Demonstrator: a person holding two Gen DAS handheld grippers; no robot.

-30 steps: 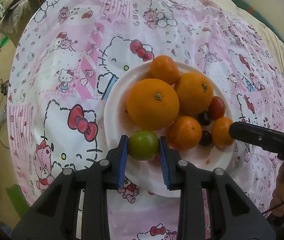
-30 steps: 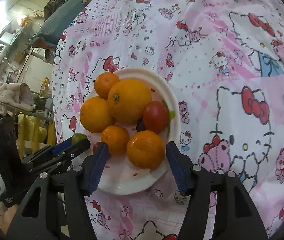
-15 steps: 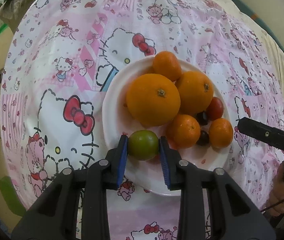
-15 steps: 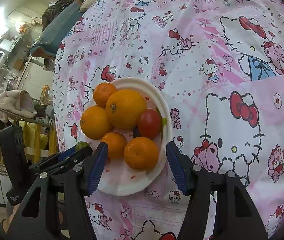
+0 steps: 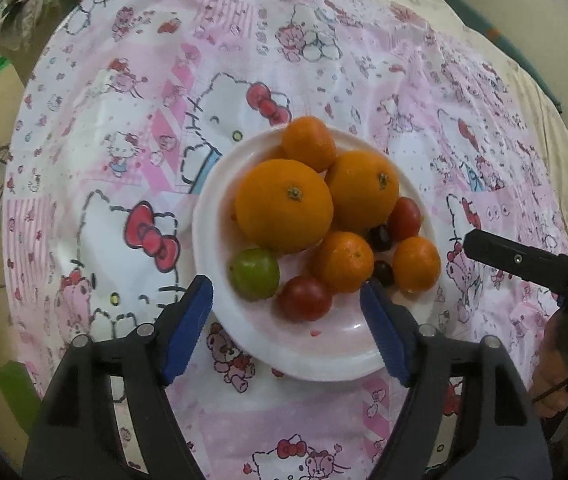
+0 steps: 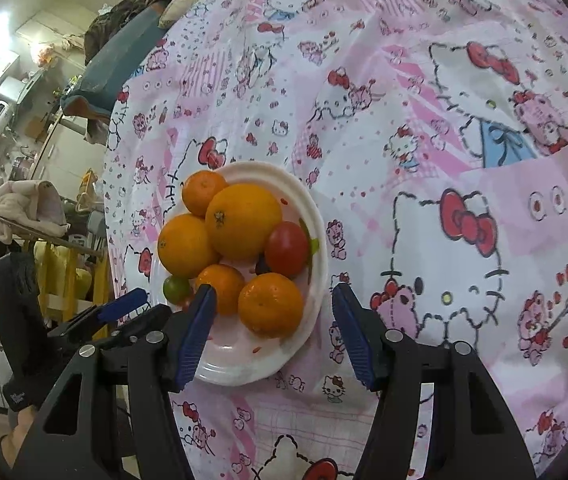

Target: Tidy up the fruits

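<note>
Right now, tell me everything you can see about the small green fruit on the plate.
The green fruit is small, round and smooth, yellowish-green with a glossy spot. It sits free on the white plate near its left front edge, against the largest orange, beside a red tomato. The left hand-held gripper is open, not touching it.

Colours and patterns: fruit, plate, cloth
White plate (image 5: 326, 360); orange oranges (image 5: 283, 211); one green fruit (image 5: 255, 273); red tomatoes (image 5: 305, 298); pink-and-white cartoon-cat cloth (image 5: 124, 168) with red bows; black grippers, blue pads (image 5: 188, 328).
</note>
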